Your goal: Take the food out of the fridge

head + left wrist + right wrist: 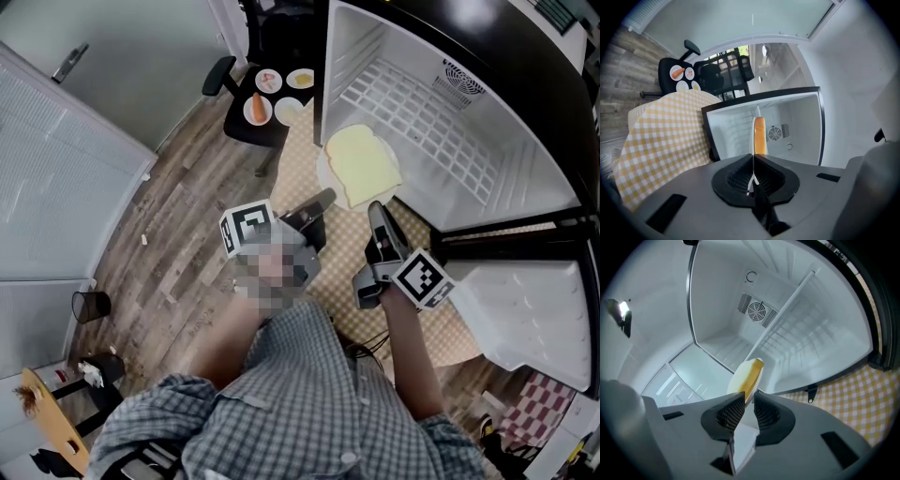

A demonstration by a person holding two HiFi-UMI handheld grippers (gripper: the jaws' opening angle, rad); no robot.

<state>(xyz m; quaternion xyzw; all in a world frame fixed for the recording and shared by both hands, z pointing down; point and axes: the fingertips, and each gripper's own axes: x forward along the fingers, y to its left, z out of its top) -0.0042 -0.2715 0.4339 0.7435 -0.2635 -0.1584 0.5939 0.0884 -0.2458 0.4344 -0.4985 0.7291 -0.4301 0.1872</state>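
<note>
A white plate carrying a pale yellow slice of bread hangs just in front of the open fridge, whose white inside with its wire shelf is bare. My left gripper is shut on the plate's near left rim. My right gripper is shut on its near right rim. The left gripper view shows the thin plate edge pinched between the jaws of the left gripper, with the bread edge-on beyond. In the right gripper view, the right gripper clamps the plate below the bread.
A black chair at the back left holds several small plates of food, one with a carrot. A yellow checked cloth lies under the fridge. The fridge door stands open at the right. A small bin sits on the wooden floor.
</note>
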